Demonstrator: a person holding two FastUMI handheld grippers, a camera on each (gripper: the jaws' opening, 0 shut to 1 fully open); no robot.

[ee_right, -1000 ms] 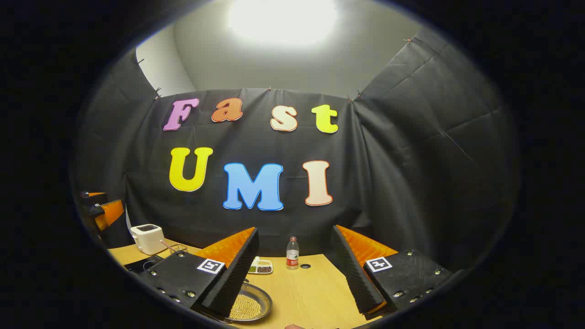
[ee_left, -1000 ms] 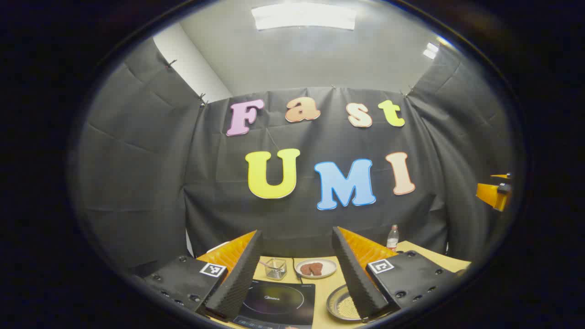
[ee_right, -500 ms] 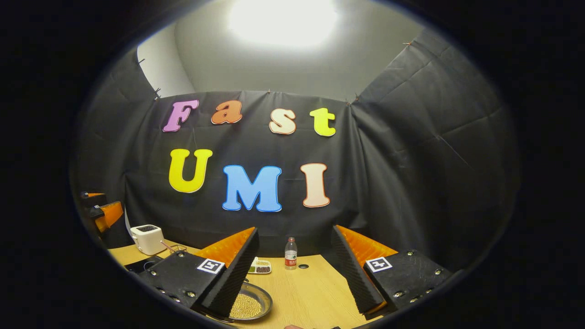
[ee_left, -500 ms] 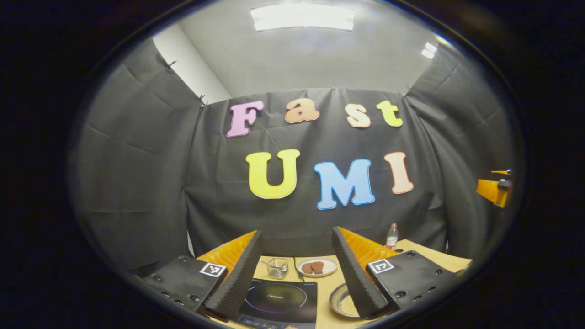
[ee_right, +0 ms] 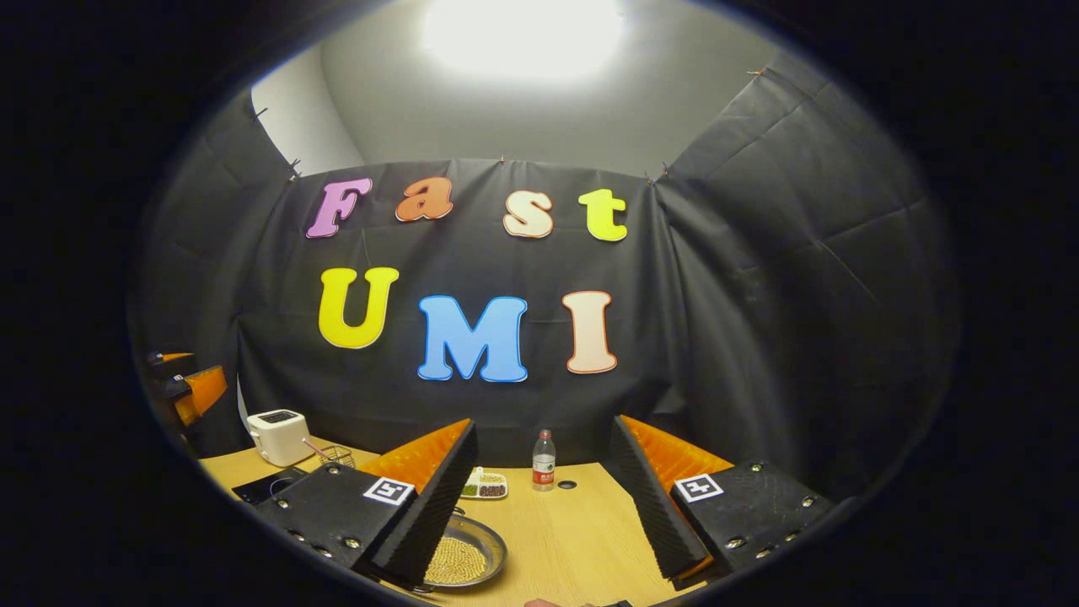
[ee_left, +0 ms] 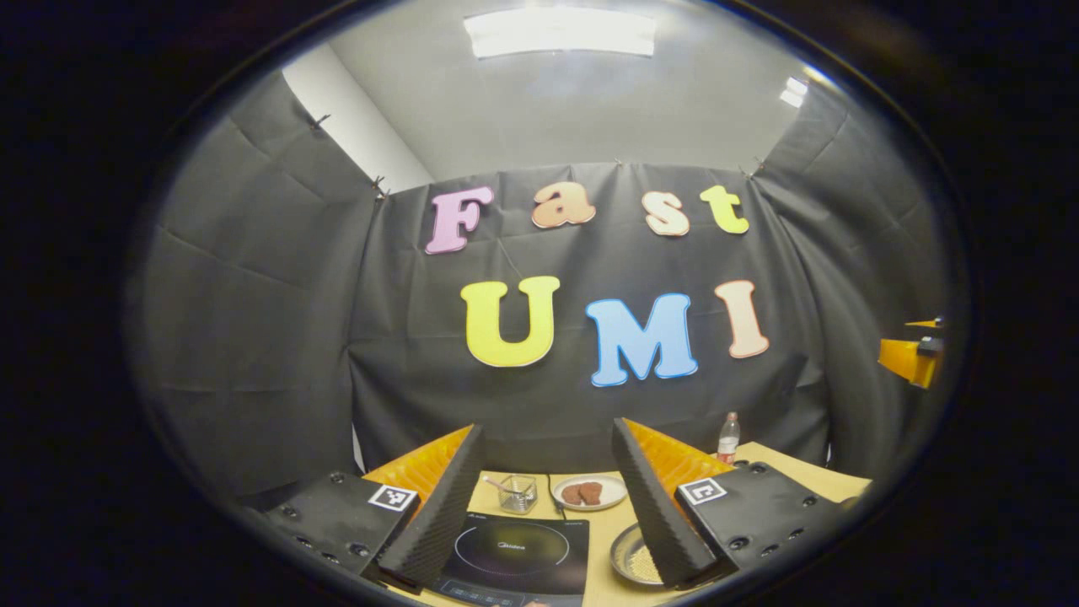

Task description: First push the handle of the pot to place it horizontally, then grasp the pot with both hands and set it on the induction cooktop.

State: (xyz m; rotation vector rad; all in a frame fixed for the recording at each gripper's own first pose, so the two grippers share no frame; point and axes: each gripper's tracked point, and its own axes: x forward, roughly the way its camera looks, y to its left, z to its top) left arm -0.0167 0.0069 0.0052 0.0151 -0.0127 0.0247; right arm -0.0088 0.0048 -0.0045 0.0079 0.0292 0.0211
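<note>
A black induction cooktop [ee_left: 514, 552] lies on the wooden table just below and between the fingers of my left gripper [ee_left: 548, 432], which is open and holds nothing. To its right sits a shallow metal pan [ee_left: 632, 556] with yellowish grains, partly hidden by my right finger; no handle shows. In the right gripper view the same pan [ee_right: 468, 556] lies by the left finger of my right gripper [ee_right: 546, 428], which is also open and empty. A corner of the cooktop [ee_right: 265, 486] shows further left. Both grippers hover above the table.
Behind the cooktop stand a small wire basket [ee_left: 516, 493] and a plate with brown pieces [ee_left: 590, 491]. A water bottle [ee_right: 544, 459], a divided dish of beans [ee_right: 485, 486] and a white toaster [ee_right: 278, 437] line the table's [ee_right: 573, 539] back. The other gripper [ee_left: 910, 358] shows at the right edge.
The left gripper view has shifted a little, so more of the cooktop shows. The right gripper view dipped and came back. Both grippers stay open.
</note>
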